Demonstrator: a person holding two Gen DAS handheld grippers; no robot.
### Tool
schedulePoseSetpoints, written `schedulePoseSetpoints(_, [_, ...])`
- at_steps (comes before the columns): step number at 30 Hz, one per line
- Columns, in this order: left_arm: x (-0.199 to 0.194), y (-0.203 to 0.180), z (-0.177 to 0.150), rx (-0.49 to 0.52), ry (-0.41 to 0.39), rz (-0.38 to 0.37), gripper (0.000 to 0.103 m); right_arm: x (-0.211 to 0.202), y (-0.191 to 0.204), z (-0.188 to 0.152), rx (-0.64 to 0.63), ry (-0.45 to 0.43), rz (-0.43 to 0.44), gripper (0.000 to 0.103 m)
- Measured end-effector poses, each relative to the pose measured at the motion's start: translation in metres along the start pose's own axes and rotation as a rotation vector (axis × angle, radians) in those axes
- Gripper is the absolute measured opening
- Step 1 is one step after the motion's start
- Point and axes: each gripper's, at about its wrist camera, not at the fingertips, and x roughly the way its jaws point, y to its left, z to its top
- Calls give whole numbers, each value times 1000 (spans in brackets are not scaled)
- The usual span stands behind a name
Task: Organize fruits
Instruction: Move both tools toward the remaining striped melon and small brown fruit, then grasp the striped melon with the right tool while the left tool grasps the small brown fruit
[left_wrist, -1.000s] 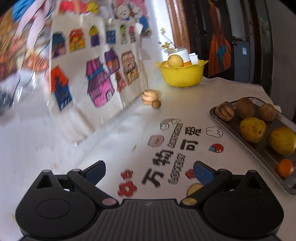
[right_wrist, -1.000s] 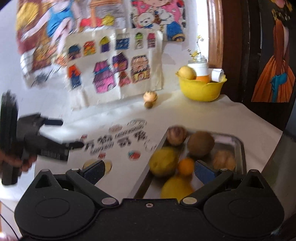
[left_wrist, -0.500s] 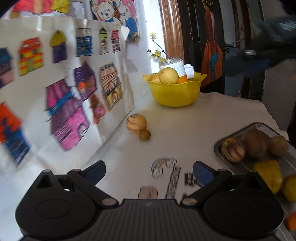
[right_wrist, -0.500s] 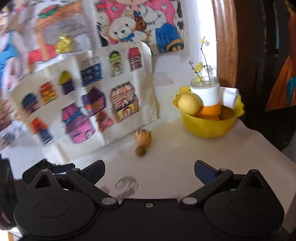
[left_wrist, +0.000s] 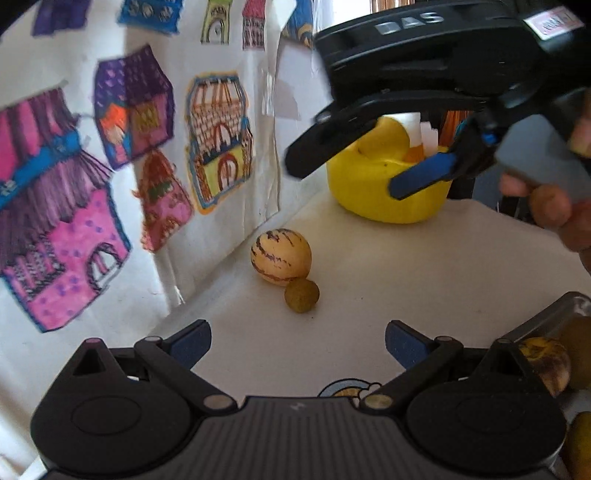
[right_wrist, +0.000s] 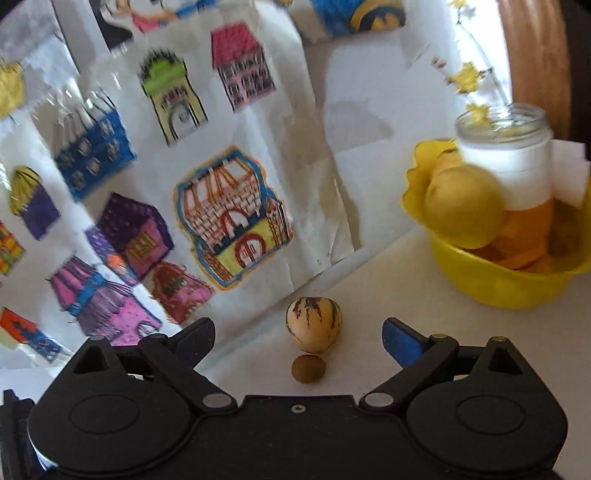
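Both grippers, left (left_wrist: 297, 345) and right (right_wrist: 297, 338), have fingers spread wide and empty, the right's just narrowing slightly, over the striped fruit (right_wrist: 313, 324) on the bench (left_wrist: 424, 266).

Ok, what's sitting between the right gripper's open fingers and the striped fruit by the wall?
In the right wrist view, a small brown round fruit lies between the right gripper and the striped fruit, right beside the latter.

Striped melon (right_wrist: 313, 324) touching small brown fruit (right_wrist: 308, 368)
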Motion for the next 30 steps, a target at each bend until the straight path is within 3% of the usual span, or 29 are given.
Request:
schedulePoseSetpoints(7, [25,9,5,-35,-3,-3,98,34,-10,8,6,27,-14,85])
schedulePoseSetpoints(13, [41,12,7,-74,7,-18,88,54,-22,13,41,57,-18,75])
schedulePoseSetpoints(22, [61,1,9,-71,7,7,76,61,-28,10,69,93,-24,74])
schedulePoseSetpoints(30, [74,-8,21,-93,-9,-27,60,75,-29,13,102,128,-1,73])
